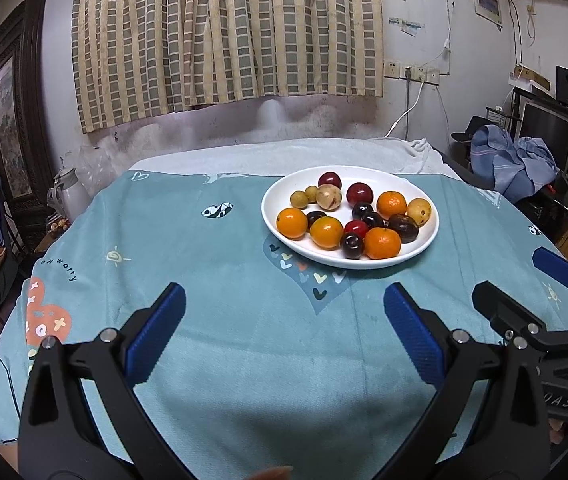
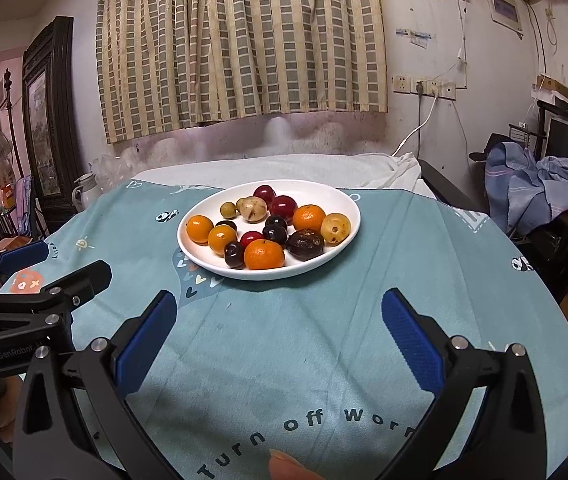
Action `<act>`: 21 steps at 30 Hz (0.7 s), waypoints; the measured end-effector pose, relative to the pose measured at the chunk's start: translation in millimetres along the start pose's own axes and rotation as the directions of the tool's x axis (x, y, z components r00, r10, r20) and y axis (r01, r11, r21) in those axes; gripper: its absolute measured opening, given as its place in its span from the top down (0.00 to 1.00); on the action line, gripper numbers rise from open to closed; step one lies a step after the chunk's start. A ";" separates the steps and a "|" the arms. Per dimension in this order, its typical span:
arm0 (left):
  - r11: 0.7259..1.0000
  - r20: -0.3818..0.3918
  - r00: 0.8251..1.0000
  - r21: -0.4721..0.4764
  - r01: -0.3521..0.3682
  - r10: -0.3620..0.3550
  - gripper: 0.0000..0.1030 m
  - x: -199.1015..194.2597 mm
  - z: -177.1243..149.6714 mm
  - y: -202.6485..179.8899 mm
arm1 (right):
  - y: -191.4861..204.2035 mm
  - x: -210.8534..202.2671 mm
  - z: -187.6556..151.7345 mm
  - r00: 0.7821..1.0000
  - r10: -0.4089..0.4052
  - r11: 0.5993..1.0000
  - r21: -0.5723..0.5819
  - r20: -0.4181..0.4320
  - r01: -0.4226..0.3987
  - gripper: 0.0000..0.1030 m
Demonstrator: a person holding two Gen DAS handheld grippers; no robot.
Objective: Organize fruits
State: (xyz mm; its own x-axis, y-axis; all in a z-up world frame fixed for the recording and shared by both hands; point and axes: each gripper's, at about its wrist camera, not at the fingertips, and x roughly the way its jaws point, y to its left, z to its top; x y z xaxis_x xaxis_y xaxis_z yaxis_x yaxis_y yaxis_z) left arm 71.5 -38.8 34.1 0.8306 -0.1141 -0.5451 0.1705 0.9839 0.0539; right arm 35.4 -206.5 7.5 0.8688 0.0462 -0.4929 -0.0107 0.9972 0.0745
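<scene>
With both grippers, left [image 1: 284, 316] and right [image 2: 280, 320], spread wide and empty, we face the fruit heaped on the white plate [image 2: 323, 258] ahead, best approached one piece at a time.

The left gripper [image 1: 284, 304] hangs low at the near side with its jaws spread wide, its blue pads [image 1: 156, 336] empty and pointing toward the far side. Just to its right, the right gripper [image 2: 280, 312] sits level with it, jaws equally wide apart, blue pads [image 2: 411, 344] gripping nothing.
</scene>
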 end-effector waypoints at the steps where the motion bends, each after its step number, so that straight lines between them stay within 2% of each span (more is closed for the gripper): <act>1: 1.000 0.001 1.000 0.001 -0.001 0.001 0.02 0.0 -0.1 -0.1 | 0.0 -0.1 0.0 1.000 0.000 1.000 0.000 0.000 0.000 0.01; 16: 1.000 0.002 1.000 0.014 -0.018 0.018 0.02 2.9 -3.9 -2.0 | 0.5 1.2 -2.0 1.000 -0.003 1.000 -0.002 -0.005 0.003 0.01; 21: 1.000 -0.025 0.999 -0.008 0.022 -0.023 0.02 7.1 -4.3 1.8 | 1.3 0.4 -3.3 1.000 -0.007 1.000 0.003 0.000 0.007 0.01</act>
State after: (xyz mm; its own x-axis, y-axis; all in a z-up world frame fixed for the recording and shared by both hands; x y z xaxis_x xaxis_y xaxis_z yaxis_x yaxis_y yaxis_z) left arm 75.4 -37.3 26.7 0.8130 -0.1329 -0.5669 0.1850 0.9821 0.0351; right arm 34.1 -205.0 4.5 0.8688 0.0388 -0.4936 -0.0028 0.9973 0.0735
